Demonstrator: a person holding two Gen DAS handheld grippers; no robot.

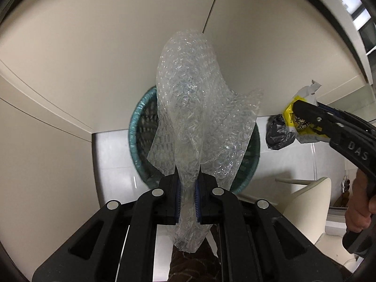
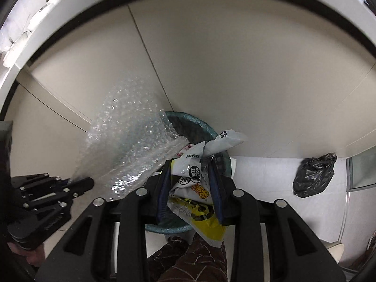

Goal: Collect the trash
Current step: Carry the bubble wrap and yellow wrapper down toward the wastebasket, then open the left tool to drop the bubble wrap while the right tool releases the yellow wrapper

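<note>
My left gripper (image 1: 188, 178) is shut on a sheet of clear bubble wrap (image 1: 195, 108) and holds it over the round teal waste basket (image 1: 135, 131) on the floor. My right gripper (image 2: 189, 164) is shut on a crumpled grey and yellow snack wrapper (image 2: 195, 183), held above the same basket (image 2: 188, 121). In the left wrist view the right gripper (image 1: 298, 112) shows at the right with the wrapper (image 1: 295, 119). In the right wrist view the left gripper (image 2: 87, 184) shows at the left with the bubble wrap (image 2: 131, 145).
A knotted black plastic bag (image 2: 313, 176) lies on the white floor to the right of the basket; it also shows in the left wrist view (image 1: 278, 134). Beige cabinet doors (image 1: 94, 47) stand right behind the basket. A cream chair (image 1: 310, 202) is at the right.
</note>
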